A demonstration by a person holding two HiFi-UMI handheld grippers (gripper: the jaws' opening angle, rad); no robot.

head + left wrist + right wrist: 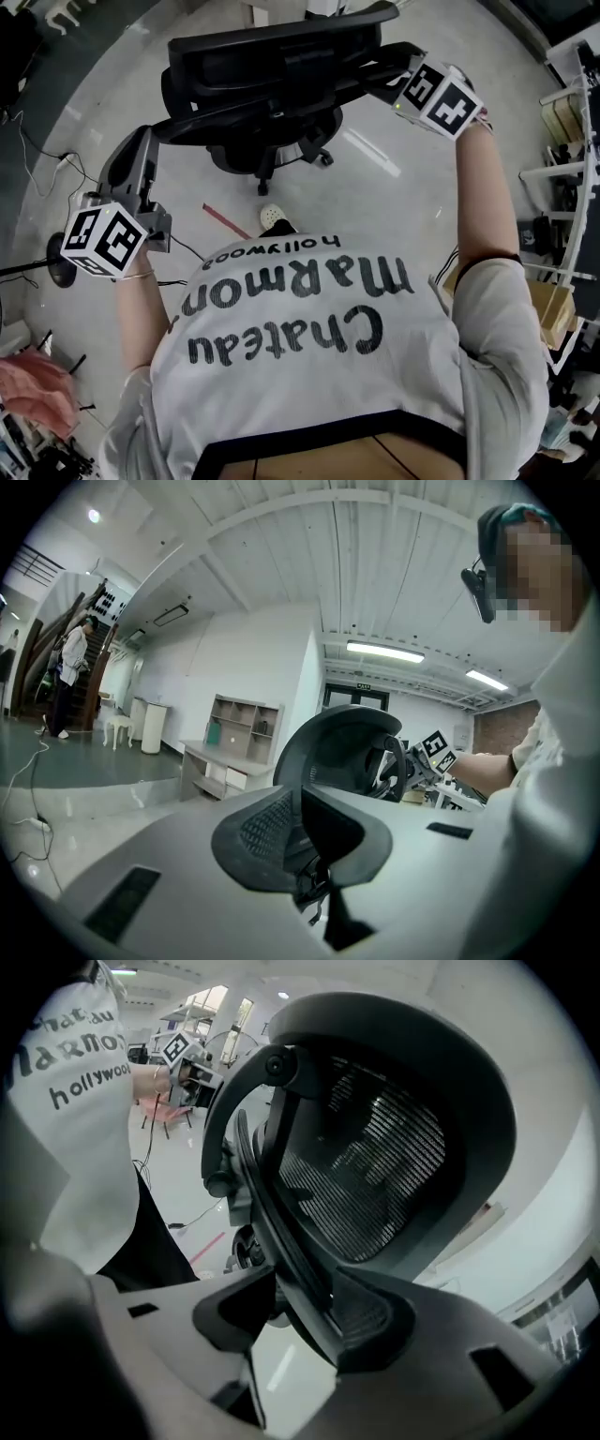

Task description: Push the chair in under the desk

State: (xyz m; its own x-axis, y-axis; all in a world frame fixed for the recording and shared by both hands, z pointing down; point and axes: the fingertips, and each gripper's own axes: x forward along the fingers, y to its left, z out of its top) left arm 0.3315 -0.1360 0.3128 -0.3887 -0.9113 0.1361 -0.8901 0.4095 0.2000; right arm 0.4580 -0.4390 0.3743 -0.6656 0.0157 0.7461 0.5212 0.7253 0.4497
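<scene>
**Obs 1:** Floor (412, 187): pale grey, glossy, open around you. The chair (272, 75) stands on it directly ahead of you. Black frame, mesh backrest, castor base (267, 159) showing beneath. The backrest spans between your two grippers.

**Obs 2:** Your left gripper's camera shows a grey desk with a shelf unit (230, 747) by the far white wall, well apart from the chair (337, 747). A person (70, 663) stands farther off, at the left of that view.

**Obs 1:** Your left gripper (142, 141) is low at your left, on the backrest's left end. Its marker cube (101, 239) is close to your shirt. In its own view the left gripper (305, 841) has its jaws pinched on the dark mesh edge, which fills the space between them.

**Obs 2:** Your right gripper (398, 82) is higher, arm stretched out, at the backrest's right end. Its cube (439, 96) is just behind it. In its own view the black rim of the chair (375, 1147) runs up between the jaws of the right gripper (300, 1321), and they are clamped on it.

**Obs 1:** Small items: your shoe (272, 216) is on the floor just short of the castor base. A red tape strip (225, 222) lies beside it. Thin cables (37, 155) trail along the floor at your left.
</scene>
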